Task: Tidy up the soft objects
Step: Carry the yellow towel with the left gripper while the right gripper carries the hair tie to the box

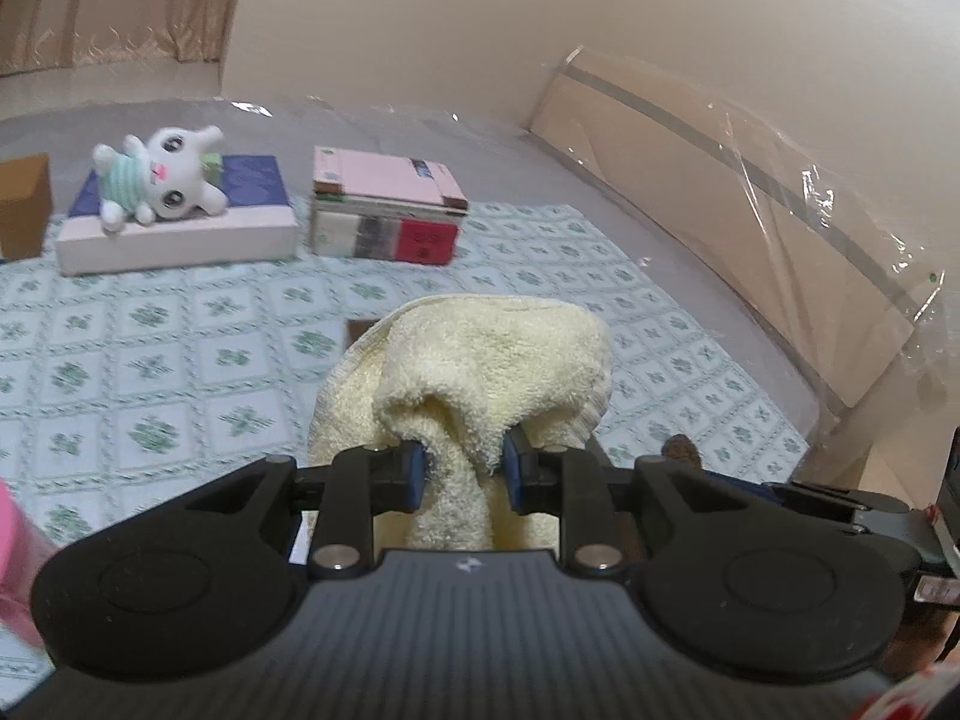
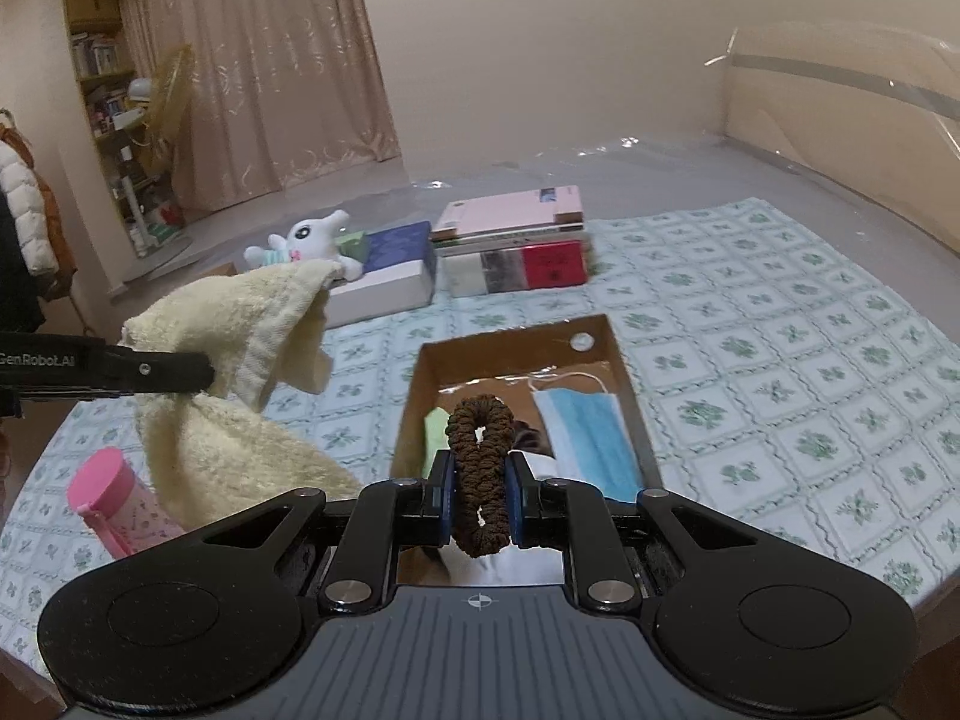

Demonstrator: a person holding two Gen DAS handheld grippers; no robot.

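right now the left gripper (image 1: 465, 474) is clenching a bunched cream towel (image 1: 480, 360), its blue pads pinching a gathered fold while the rest is billowing above and ahead of the jaws and sagging below them. the right gripper (image 2: 478, 489) is squeezing a brown hair scrunchie (image 2: 480, 468), the loop standing up between its pads, directly over the near end of an open cardboard box (image 2: 510, 354). inside the box, just ahead of that gripper, a blue face mask (image 2: 591, 426) and something green are lying. the towel is looking light, floppy and bulky, so gripping a thick gathered fold is suiting it better than a single edge. the scrunchie is looking springy and nearly weightless; pinching across both strands is probably keeping it from slipping. farther ahead, a white plush toy (image 2: 312, 246) is lying on a flat box.
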